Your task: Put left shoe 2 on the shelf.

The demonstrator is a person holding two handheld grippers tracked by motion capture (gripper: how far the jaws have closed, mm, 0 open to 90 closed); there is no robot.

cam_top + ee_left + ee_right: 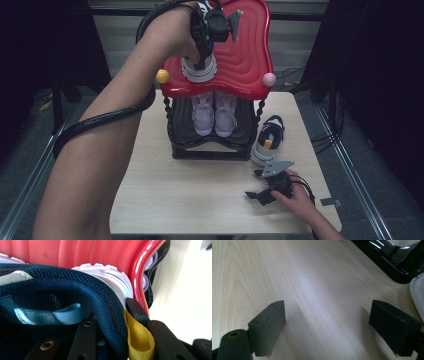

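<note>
A navy-and-white sneaker (199, 67) stood on the red top shelf (245, 55) of the rack, its mesh heel collar (100, 302) pinched by the left gripper (202, 47). Its mate (266, 140) leaned against the rack's base on the table (200, 195). A pale pink pair (214, 114) sat on the lower shelf.

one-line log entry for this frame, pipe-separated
left tool: shut on navy sneaker heel collar, red top shelf | right tool: open, on table | pink pair: lower shelf | second sneaker: on table beside rack
</note>
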